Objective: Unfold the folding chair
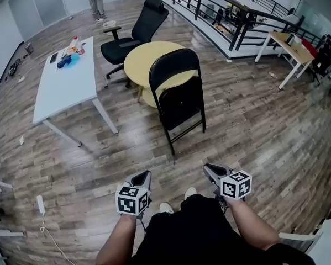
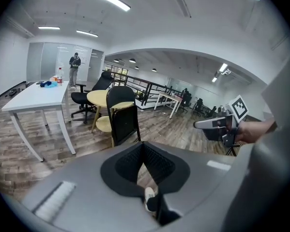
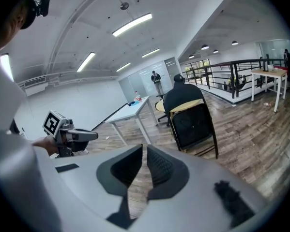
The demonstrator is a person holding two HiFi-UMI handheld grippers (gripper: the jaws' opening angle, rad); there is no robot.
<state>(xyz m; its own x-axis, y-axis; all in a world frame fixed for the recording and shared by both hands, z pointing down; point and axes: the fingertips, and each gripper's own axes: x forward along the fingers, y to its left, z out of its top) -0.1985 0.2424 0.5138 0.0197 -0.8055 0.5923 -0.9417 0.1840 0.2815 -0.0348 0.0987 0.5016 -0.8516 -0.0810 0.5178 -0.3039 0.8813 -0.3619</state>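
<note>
Dark clothing and two bare forearms fill the bottom of the head view, each hand holding a gripper out over the wood-plank floor (image 1: 264, 137). Well ahead and to the left of the left gripper (image 1: 145, 174) stands a long white table (image 1: 66, 87) with a few small items at its far end. A round yellow table (image 1: 140, 59) sits straight ahead of both grippers, and a black office chair (image 1: 135, 32) stands behind it. The black folding chair (image 1: 179, 95) stands in front of the round table and seems to lean back on it. It looks not yet opened, its seat panel lying flat up against the frame. Its long axis runs upright, tipped slightly away from the person. It lies dead ahead, about midway between the two hands and well apart from both, so neither is clearly nearer. The left gripper's line points closer to the chair, which sits off to the right of the right gripper's line. The left gripper's jaws are pressed together on nothing. The right gripper (image 1: 209, 169) is drawn in to a thin slit, also with nothing in it. Reaching the backrest's top edge will likely mean stepping forward first.
</note>
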